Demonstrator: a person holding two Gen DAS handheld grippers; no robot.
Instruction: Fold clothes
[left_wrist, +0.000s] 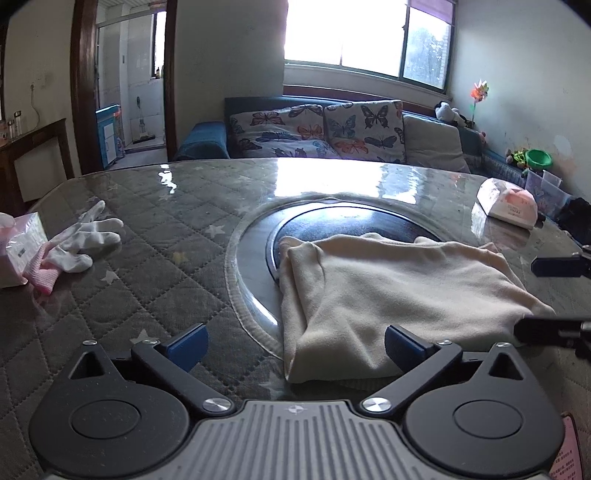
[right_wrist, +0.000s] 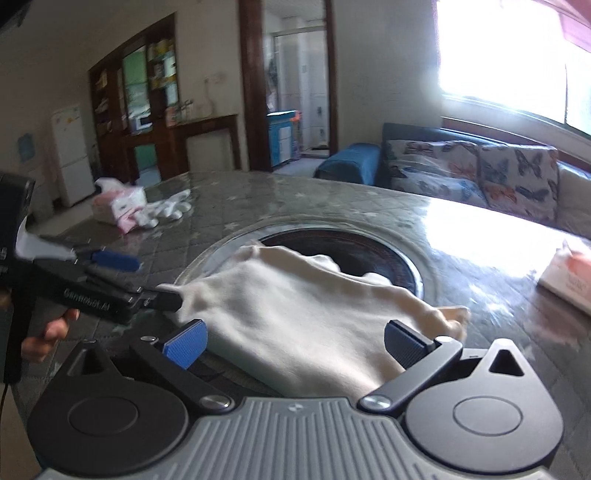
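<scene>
One cream garment, folded, lies partly over the round inset at the table centre. Left gripper: jaws wide, empty, at the garment's near edge. Right gripper: jaws wide, garment lying between them, not clamped. Two tissue packs: one at the right edge, one at the left edge beside the white gloves. Only the right wrist view shows the fridge; only the left wrist view shows the green bowl.
</scene>
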